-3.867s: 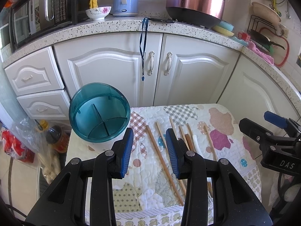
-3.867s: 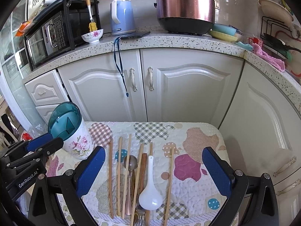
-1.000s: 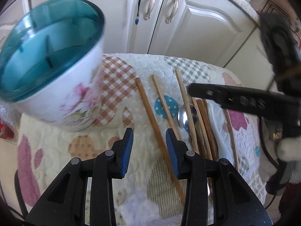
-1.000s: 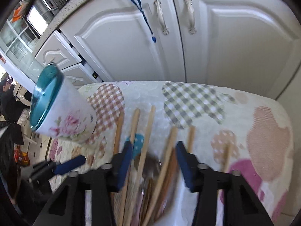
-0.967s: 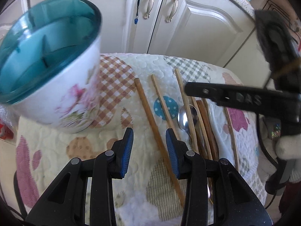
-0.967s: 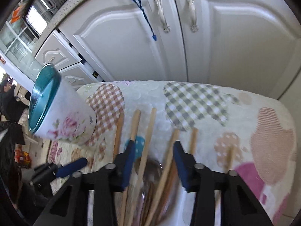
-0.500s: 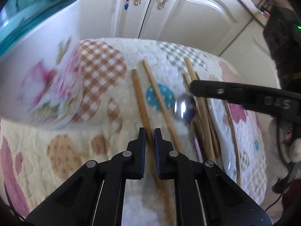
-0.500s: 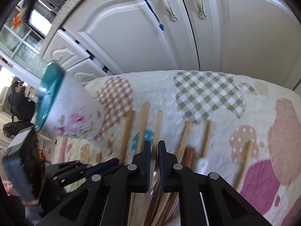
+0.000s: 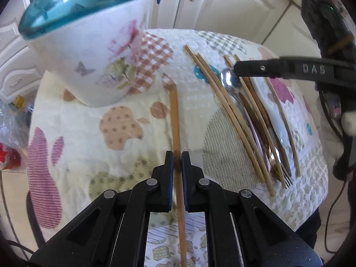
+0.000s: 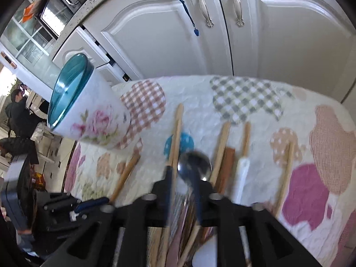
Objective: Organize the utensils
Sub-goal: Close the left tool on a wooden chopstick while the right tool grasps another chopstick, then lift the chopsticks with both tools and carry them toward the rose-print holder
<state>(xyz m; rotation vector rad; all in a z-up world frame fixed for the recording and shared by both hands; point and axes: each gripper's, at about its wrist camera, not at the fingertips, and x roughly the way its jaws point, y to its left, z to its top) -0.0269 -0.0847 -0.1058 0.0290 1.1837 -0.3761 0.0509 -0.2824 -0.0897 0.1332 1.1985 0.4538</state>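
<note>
Closest thing in the left wrist view: left gripper point(image 9: 177, 163), jaws nearly together and pinching one wooden chopstick point(image 9: 175, 120). The stick runs straight btwn the pads and sticks out both ways, far end pointing up toward the holder. It sits on its own, apart from the rest of the pile.

Right gripper point(image 10: 183, 182) is blurry in its own view. Its jaws have just been opening again, so they stand partly spread w/ the metal spoon point(image 10: 194, 163) handle btwn them. Can't tell if the pads actually press on it.

Next out, to the right of the pinched stick, the rest of the utensils lie roughly side by side on the patchwork quilt point(image 9: 120, 124) covering the counter: two light chopsticks point(image 9: 224, 102) lying close together, the spoon, darker sticks, a white ceramic spoon point(image 10: 241, 173), and a fork point(image 9: 286, 178) w/ tines at the near edge.

Farther back on the left stands the floral utensil holder point(image 9: 89, 51), teal rim, dividers inside, upright on the quilt, nothing visible in it.

Beyond that are white cabinet doors point(image 10: 278, 33) w/ metal handles, and a blue lanyard point(image 10: 185, 6) hangs down from the kitchen countertop above them.
</note>
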